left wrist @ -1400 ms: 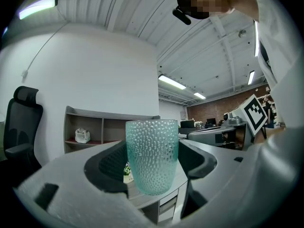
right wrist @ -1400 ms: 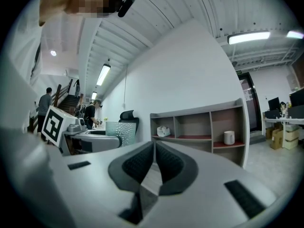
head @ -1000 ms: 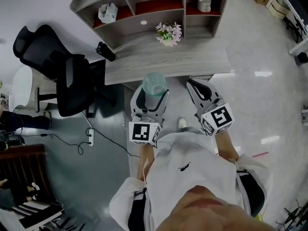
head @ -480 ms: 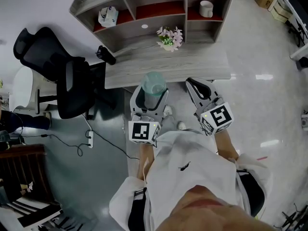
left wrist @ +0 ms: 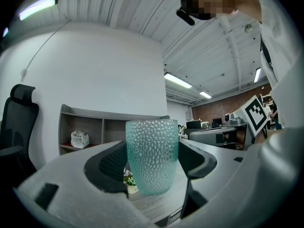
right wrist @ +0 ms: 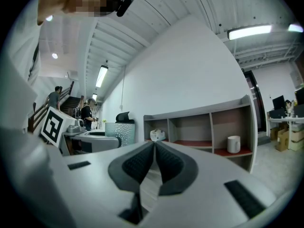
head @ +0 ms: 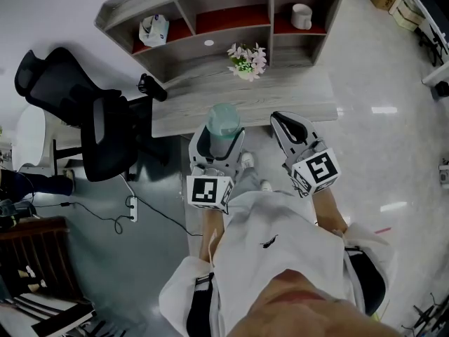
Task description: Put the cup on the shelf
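A pale green dimpled glass cup (head: 224, 123) (left wrist: 151, 156) stands upright between the jaws of my left gripper (head: 219, 133) (left wrist: 152, 163), which is shut on it, just in front of the desk edge. The cup also shows at the left in the right gripper view (right wrist: 118, 128). The grey shelf (head: 217, 5) (left wrist: 90, 132) (right wrist: 204, 132) with red-floored compartments rises at the back of the desk (head: 266, 90). My right gripper (head: 286, 126) (right wrist: 154, 148) is held beside the left one, jaws pressed together with nothing between them.
On the shelf sit a white pouch (head: 153, 28) in the left compartment and a white mug (head: 301, 15) in the right one. A flower pot (head: 246, 60) stands on the desk. A black office chair (head: 84, 114) is at the left. Cables and a power strip (head: 131, 204) lie on the floor.
The desk and shelf have shifted slightly in the head view as the person moved a little closer. Both grippers keep their hold and pose.
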{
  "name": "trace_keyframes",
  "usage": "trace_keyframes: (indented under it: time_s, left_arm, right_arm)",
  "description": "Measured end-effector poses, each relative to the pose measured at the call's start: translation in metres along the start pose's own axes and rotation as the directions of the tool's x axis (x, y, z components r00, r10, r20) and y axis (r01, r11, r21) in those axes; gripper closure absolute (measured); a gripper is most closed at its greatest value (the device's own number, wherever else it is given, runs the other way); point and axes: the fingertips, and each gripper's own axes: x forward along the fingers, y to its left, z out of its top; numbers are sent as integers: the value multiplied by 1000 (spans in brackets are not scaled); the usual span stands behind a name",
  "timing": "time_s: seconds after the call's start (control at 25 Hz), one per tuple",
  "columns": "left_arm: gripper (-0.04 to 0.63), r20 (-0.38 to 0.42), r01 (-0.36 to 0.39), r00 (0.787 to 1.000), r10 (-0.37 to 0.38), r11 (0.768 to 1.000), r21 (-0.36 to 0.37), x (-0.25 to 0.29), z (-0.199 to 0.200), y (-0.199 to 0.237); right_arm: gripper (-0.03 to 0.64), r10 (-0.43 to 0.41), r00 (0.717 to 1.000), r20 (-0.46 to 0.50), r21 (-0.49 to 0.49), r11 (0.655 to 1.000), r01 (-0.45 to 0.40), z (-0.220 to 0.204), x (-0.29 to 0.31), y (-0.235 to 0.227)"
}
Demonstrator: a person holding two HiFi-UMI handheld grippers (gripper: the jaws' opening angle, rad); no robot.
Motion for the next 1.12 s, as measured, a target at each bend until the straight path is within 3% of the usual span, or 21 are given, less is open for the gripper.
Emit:
trace_keyframes:
  time_s: [1.12]
  left_arm:
    - [239,-12,75,997,-75,997,-24,73,-12,62]
  right_arm:
    - [580,-67,997,-42,5,998,68,-7,81,-41]
